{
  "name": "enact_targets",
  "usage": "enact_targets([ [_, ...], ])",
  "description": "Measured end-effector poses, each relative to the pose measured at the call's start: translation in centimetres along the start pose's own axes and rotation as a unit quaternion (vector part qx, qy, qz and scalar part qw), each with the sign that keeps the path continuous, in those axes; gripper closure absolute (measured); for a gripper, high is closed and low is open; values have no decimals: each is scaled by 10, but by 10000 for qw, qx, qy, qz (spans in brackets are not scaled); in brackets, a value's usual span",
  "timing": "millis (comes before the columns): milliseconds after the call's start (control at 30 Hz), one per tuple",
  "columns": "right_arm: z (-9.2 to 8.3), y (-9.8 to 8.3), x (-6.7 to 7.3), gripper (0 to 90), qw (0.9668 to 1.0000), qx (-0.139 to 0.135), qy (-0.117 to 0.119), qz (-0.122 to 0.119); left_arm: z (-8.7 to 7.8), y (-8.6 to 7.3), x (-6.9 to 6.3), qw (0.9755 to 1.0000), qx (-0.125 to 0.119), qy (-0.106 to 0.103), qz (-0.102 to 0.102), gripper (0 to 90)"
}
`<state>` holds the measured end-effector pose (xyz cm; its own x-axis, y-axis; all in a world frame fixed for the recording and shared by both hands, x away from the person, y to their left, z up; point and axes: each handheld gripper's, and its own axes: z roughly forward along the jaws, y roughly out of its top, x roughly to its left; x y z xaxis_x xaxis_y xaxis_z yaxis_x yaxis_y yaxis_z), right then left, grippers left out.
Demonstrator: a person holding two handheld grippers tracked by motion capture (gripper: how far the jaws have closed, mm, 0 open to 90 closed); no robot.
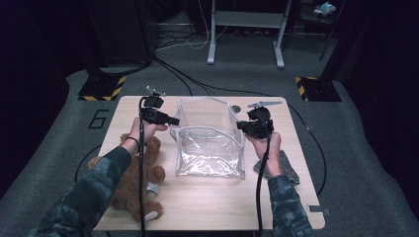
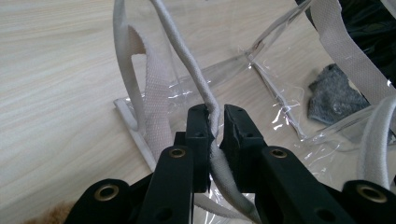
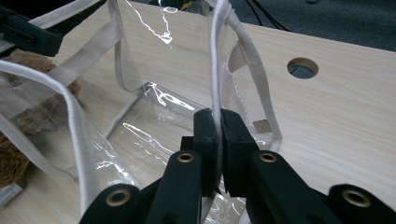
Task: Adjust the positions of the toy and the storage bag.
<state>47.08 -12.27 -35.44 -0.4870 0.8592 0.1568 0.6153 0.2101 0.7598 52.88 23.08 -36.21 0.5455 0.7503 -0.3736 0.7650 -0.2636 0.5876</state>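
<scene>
A clear plastic bag with off-white webbing trim stands open in the middle of the wooden table. My left gripper is shut on the bag's left rim, its jaws clamping the white edge cord. At the bag's right side my right gripper is shut on the opposite rim, and the cord runs up from between its jaws. The two hold the mouth spread wide. A brown teddy bear lies on the table left of the bag, under the left forearm.
A grey felt cloth lies on the table to the right of the bag, beside the right hand. A round cable hole is in the tabletop behind the bag. Cables cross the floor beyond the table's far edge.
</scene>
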Motion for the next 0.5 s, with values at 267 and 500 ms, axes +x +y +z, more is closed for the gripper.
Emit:
enact_targets([
  [267, -9, -6, 6, 856, 10000, -66, 26, 12, -5, -9, -2, 9999, 23, -85, -120, 792],
  [500, -12, -9, 8, 626, 9998, -211, 0, 25, -13, -11, -2, 9998, -81, 175, -47, 513],
])
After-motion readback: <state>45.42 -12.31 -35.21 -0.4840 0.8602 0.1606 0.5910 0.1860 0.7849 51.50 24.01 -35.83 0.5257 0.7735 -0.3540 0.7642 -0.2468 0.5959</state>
